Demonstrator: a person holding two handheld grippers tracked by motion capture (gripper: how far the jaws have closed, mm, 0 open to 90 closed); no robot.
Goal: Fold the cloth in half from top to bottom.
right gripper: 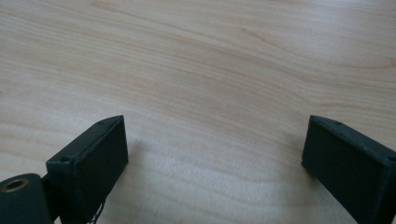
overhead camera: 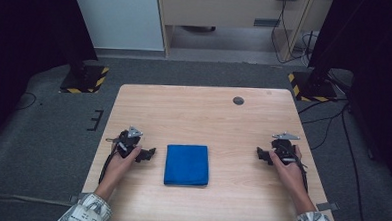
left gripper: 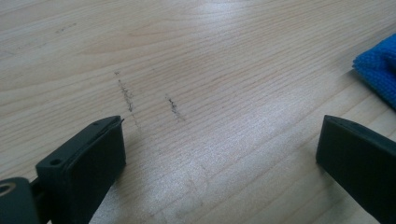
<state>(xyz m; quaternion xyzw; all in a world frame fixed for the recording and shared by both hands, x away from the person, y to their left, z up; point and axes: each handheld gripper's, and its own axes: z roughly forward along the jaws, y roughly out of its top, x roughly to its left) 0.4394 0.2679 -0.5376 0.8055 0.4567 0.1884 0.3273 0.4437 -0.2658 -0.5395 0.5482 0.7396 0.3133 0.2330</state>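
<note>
Folded blue terry cloth, rectangular (overhead camera: 186,164), lies flat on the light wooden surface (overhead camera: 204,111), near the person's edge, approx midway btw the two grippers and touching neither. Left gripper (overhead camera: 148,153) sits just beside the cloth's left edge, held low over the wood by the left hand (overhead camera: 123,155), pointing toward the cloth. Right gripper (overhead camera: 260,154) is further off on the other side, clear gap of bare wood btw it and the cloth, held by the right hand (overhead camera: 287,164), pointing inward too.

Left gripper view: both black fingers (left gripper: 86,158) spread wide, nothing btw them, just wood grain w/ a few dark scuff marks (left gripper: 126,93); a corner of the blue cloth (left gripper: 380,67) shows at the right edge, beyond the fingers.

Right gripper view: fingers (right gripper: 93,156) likewise spread wide & released, bare wood btw them, holding nothing.

Small round dark grommet (overhead camera: 238,100) sits in the surface near its far edge, well apart from cloth
</note>
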